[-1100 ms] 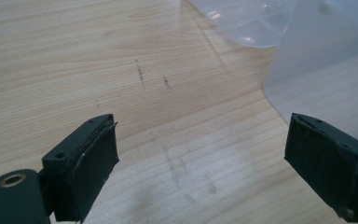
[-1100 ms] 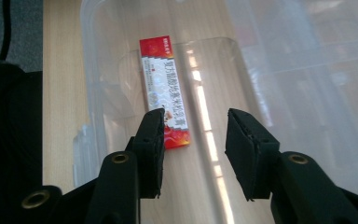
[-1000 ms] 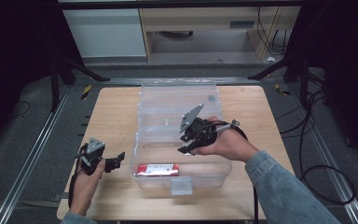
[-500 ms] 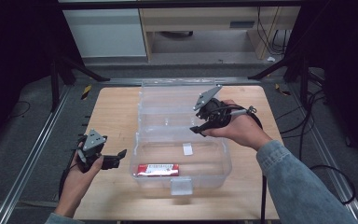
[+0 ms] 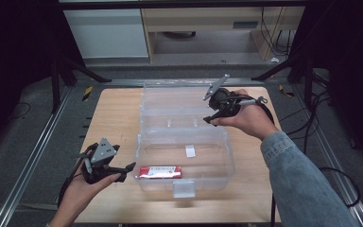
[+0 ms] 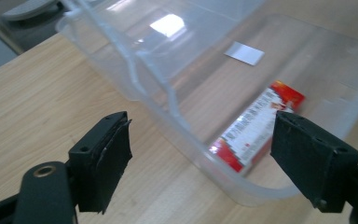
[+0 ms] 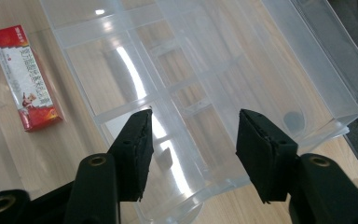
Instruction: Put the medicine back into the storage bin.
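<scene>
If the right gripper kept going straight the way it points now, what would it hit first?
Probably the open lid of the clear box: the right gripper has its open jaws aimed at the lid's ribbed panel. Depth is hard to judge.

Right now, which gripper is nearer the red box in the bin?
Left. The left gripper sits just outside the bin wall beside the red box; the right gripper hovers over the open lid.
</scene>
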Available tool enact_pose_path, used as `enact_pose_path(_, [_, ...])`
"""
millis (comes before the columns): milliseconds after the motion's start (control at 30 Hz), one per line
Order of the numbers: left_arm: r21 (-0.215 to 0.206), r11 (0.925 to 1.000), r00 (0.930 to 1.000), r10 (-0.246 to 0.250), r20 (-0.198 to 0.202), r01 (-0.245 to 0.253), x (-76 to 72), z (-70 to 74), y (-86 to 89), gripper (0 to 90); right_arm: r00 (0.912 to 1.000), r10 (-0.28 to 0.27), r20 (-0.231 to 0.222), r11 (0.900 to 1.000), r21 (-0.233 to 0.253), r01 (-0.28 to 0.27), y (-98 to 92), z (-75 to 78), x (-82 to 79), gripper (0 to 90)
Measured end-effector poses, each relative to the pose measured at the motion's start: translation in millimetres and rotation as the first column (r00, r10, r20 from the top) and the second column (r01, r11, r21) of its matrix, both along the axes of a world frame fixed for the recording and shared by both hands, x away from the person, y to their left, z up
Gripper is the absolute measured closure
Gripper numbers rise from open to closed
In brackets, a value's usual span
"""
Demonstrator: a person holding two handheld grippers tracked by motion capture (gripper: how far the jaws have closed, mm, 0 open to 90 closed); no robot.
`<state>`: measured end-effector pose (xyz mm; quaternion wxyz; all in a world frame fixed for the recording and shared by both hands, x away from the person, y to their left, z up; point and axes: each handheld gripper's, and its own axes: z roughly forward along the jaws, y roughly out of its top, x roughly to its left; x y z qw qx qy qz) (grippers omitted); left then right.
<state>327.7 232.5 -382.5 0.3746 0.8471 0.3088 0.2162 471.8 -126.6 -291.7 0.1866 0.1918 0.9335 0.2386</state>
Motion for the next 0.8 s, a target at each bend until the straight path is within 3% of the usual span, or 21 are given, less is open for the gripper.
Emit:
enact_pose_path(167, [0.008, 0.9988, 0.9987, -0.049, -0.012, 0.049, -6.5, 2.0, -10.7, 23.9, 0.9999, 0.008, 0.012, 1.000, -0.018, -0.008, -0.5, 2.9, 0.7, 47.4])
enact_pose_path(300, [0.044, 0.9956, 0.9960, -0.080, -0.039, 0.082, -11.2, -5.4, -23.6, 28.1, 0.9995, 0.021, 0.024, 0.997, -0.071, -0.020, -0.3, 0.4, 2.0, 50.1])
enact_pose_path(333, [0.045, 0.9933, 0.9931, -0.104, -0.054, 0.107, -16.8, -11.1, -31.4, 28.3, 0.9989, 0.034, 0.033, 0.996, -0.087, -0.031, 0.2, -3.3, 2.2, 54.7])
enact_pose_path(467, [0.061, 0.9887, 0.9899, -0.134, -0.046, 0.137, -21.8, -14.6, -41.1, 30.9, 0.9982, 0.049, 0.036, 0.991, -0.125, -0.044, 1.0, -10.4, 6.3, 56.5])
enact_pose_path(633, [0.065, 0.9835, 0.9850, -0.166, -0.049, 0.169, -22.5, -17.0, -47.1, 32.1, 0.9985, 0.031, 0.046, 0.993, -0.111, -0.026, 3.0, -11.8, 13.1, 56.8])
enact_pose_path(700, [0.069, 0.9807, 0.9822, -0.180, -0.054, 0.183, -22.4, -19.0, -49.7, 32.1, 0.9986, 0.035, 0.039, 0.990, -0.136, -0.029, 5.7, -15.8, 17.3, 56.6])
enact_pose_path(800, [0.092, 0.9722, 0.9746, -0.208, -0.083, 0.215, -19.5, -25.2, -56.6, 32.3, 0.9990, 0.036, 0.027, 0.989, -0.141, -0.032, 9.5, -19.7, 25.8, 58.1])
